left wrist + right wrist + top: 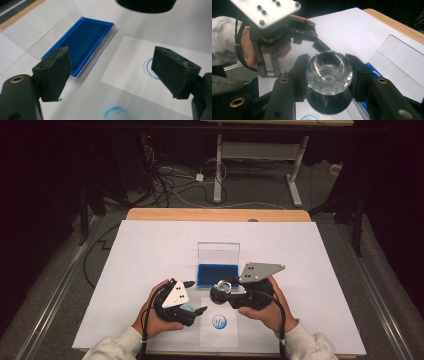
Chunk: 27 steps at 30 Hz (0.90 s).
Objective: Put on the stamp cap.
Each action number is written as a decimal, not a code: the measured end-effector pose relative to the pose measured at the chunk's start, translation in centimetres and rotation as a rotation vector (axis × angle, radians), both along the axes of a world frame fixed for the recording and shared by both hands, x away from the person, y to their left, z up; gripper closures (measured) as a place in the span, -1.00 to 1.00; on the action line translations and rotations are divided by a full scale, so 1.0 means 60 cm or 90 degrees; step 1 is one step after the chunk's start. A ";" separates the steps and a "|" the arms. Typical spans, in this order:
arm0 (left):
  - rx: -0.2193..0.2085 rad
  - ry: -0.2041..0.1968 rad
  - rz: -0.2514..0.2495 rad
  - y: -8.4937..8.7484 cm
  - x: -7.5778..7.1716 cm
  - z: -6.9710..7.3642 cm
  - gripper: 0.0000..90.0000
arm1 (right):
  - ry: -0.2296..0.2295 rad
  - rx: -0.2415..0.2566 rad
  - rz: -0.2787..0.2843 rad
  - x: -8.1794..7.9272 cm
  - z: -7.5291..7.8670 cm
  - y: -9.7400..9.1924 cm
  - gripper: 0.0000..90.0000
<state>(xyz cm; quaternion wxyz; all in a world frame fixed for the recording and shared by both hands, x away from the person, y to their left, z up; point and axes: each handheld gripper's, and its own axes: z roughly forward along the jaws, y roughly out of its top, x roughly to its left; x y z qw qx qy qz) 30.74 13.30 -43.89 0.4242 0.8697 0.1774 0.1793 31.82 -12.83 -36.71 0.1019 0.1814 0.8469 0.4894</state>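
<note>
A stamp with a clear faceted knob (329, 71) and a round black base is clamped between the jaws of my right gripper (329, 75). In the high view the right gripper (222, 287) holds the stamp just in front of the blue ink pad (218, 274), above the top of a white paper slip (218, 332). A round blue stamp mark (219, 321) sits on the slip. My left gripper (197, 296) stands open beside the slip's left edge, nothing between its pads (55, 72). The left gripper view shows the ink pad (85, 42) and the paper slip (130, 72).
The ink pad's clear lid (218, 252) stands open behind it. A faint blue smudge (116, 111) marks the white table cover under the left gripper. The wooden table edge (215, 214) runs along the back, with cables and a table frame on the floor beyond.
</note>
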 end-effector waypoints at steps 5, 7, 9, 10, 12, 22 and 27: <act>0.017 -0.013 0.018 0.020 -0.004 0.001 -0.64 | -0.009 -0.013 -0.010 0.001 0.002 -0.006 0.26; 0.016 -0.011 0.025 0.031 -0.004 0.000 -0.64 | -0.009 -0.016 -0.014 0.001 0.003 -0.009 0.26; 0.019 -0.010 0.033 0.040 -0.004 0.000 -0.64 | -0.011 -0.019 -0.020 0.003 0.003 -0.013 0.26; 0.019 -0.011 0.036 0.044 -0.005 0.000 -0.64 | -0.011 -0.021 -0.022 0.004 0.002 -0.015 0.26; 0.021 -0.012 0.042 0.052 -0.006 -0.001 -0.64 | -0.013 -0.024 -0.027 0.005 0.002 -0.019 0.26; 0.034 -0.025 0.070 0.089 -0.017 -0.008 -0.65 | -0.008 -0.025 -0.043 0.013 0.001 -0.036 0.26; 0.030 -0.028 0.087 0.110 -0.022 -0.012 -0.65 | -0.008 -0.023 -0.051 0.016 0.003 -0.046 0.26</act>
